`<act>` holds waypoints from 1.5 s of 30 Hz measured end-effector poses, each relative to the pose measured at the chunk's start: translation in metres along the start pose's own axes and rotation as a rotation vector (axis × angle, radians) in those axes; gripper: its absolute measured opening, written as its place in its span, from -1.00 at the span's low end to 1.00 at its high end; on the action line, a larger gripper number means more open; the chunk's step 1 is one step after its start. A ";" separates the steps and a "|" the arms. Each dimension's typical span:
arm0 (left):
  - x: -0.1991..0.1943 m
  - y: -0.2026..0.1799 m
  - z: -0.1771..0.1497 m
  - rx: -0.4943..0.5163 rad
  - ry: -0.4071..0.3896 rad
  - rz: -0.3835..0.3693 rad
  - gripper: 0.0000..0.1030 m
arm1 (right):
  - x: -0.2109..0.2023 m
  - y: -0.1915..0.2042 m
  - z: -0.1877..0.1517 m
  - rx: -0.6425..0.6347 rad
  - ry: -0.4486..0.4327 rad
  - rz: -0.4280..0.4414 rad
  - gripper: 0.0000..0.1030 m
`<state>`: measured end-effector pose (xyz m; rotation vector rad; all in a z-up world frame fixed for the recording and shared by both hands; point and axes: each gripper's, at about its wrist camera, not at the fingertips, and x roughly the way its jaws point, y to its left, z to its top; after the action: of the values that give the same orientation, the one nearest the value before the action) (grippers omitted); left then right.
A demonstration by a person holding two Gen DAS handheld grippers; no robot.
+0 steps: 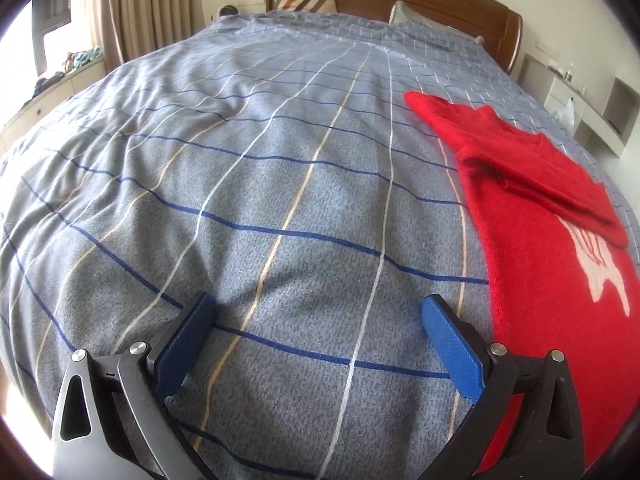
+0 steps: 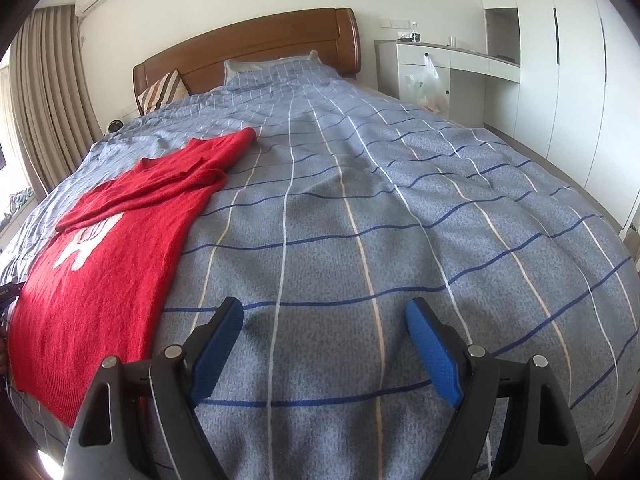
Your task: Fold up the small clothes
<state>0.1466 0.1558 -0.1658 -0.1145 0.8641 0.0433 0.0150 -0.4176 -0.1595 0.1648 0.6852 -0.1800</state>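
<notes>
A small red knitted sweater (image 1: 552, 248) with a white motif lies flat on the blue checked bedspread (image 1: 260, 184), one sleeve folded across its chest and the other stretched toward the headboard. In the left wrist view it lies at the right, just beyond the right finger of my left gripper (image 1: 318, 306), which is open over bare bedspread with nothing between its blue pads. In the right wrist view the sweater (image 2: 104, 264) lies at the left, beside my right gripper (image 2: 324, 308), which is also open and empty above the bedspread.
A wooden headboard (image 2: 256, 44) with pillows (image 2: 164, 90) stands at the far end. A white desk (image 2: 444, 58) with a hanging plastic bag (image 2: 430, 88) and tall wardrobes (image 2: 560, 64) line the right side. Curtains (image 1: 140, 4) and a window ledge stand to the left.
</notes>
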 end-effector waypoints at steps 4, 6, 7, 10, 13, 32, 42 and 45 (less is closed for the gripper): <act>0.000 -0.001 -0.002 0.007 -0.014 0.009 0.99 | 0.002 -0.002 0.000 0.005 0.003 0.002 0.61; 0.000 -0.001 -0.003 0.009 -0.021 0.010 0.99 | 0.002 -0.002 0.001 0.005 0.004 0.002 0.61; 0.000 -0.001 -0.004 0.010 -0.024 0.010 0.99 | 0.002 -0.002 0.001 0.005 0.004 0.002 0.61; 0.000 -0.002 -0.005 0.014 -0.031 0.013 0.99 | 0.002 -0.002 0.001 0.006 0.002 0.002 0.61; 0.000 -0.002 -0.006 0.015 -0.037 0.012 0.99 | 0.003 -0.002 0.001 0.005 0.001 -0.001 0.61; -0.001 -0.002 -0.010 0.017 -0.053 0.008 0.99 | 0.004 0.002 0.000 -0.011 0.010 -0.013 0.61; -0.001 -0.002 -0.010 0.017 -0.053 0.008 0.99 | 0.005 0.002 0.000 -0.013 0.009 -0.014 0.61; -0.001 -0.002 -0.010 0.017 -0.053 0.008 0.99 | 0.005 0.002 0.000 -0.013 0.009 -0.014 0.61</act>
<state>0.1387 0.1526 -0.1712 -0.0936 0.8117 0.0465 0.0188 -0.4159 -0.1625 0.1490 0.6963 -0.1881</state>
